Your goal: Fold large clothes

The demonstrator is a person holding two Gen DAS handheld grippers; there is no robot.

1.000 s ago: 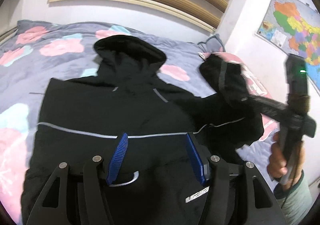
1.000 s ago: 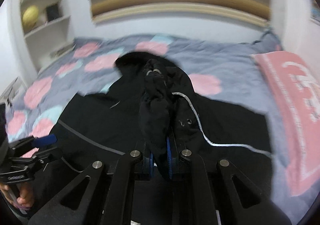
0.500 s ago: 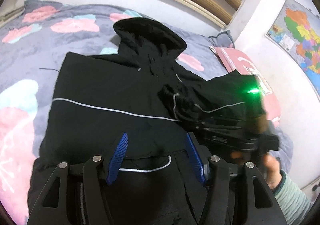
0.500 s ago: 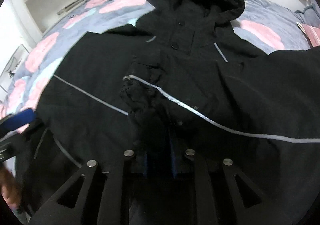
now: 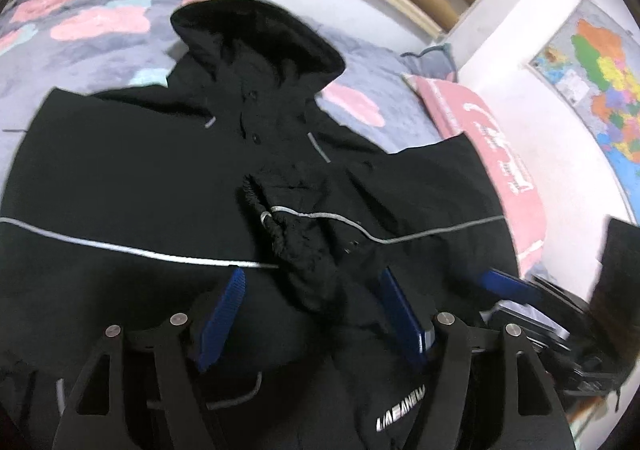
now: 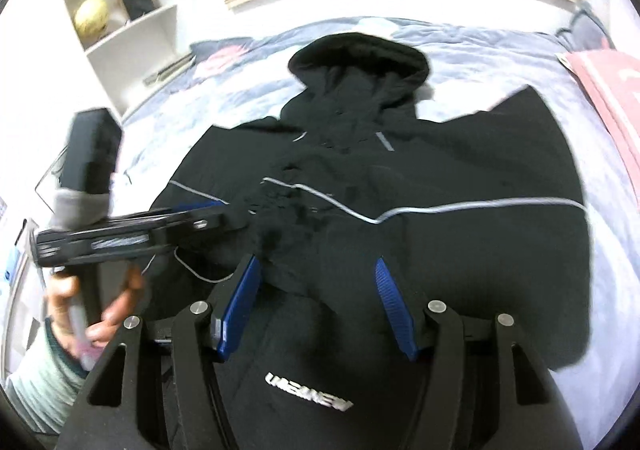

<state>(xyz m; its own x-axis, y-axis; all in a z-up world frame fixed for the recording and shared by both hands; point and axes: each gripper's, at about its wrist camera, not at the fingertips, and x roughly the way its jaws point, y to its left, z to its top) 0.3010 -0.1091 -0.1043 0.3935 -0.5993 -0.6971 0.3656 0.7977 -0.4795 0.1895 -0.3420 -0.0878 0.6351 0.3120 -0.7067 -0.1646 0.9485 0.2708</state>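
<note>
Right now your black hooded jacket (image 5: 132,178) lies flat on the flowered bedspread (image 5: 68,46), hood (image 5: 256,34) toward the top of both frames and hem under your tools, so its long axis runs bottom to top of the picture. One sleeve is already folded in across the chest, its crumpled cuff (image 5: 276,218) resting at frame centre, just above and between the jaws of your left gripper (image 5: 312,310).

Both tools stand wide open and hold nothing: the right gripper (image 6: 316,298) also hovers over the lower chest with its blue pads (image 6: 240,302) spread apart.

Judging by the layout, the next fold turns on the jacket's other side. In the left wrist view that unfolded edge reaches the left of the frame, well away from the jaws; your left gripper is the nearer one to it.

From the right wrist view you get what the left one lacks: your left hand (image 6: 92,310) and its tool at the left of the frame, tips over the jacket, and the bookshelf (image 6: 120,2) at upper left. Only the left view shows the wall map (image 5: 600,82), while the pink pillow (image 5: 492,150) sits whole there and is merely clipped at the right view's edge.
</note>
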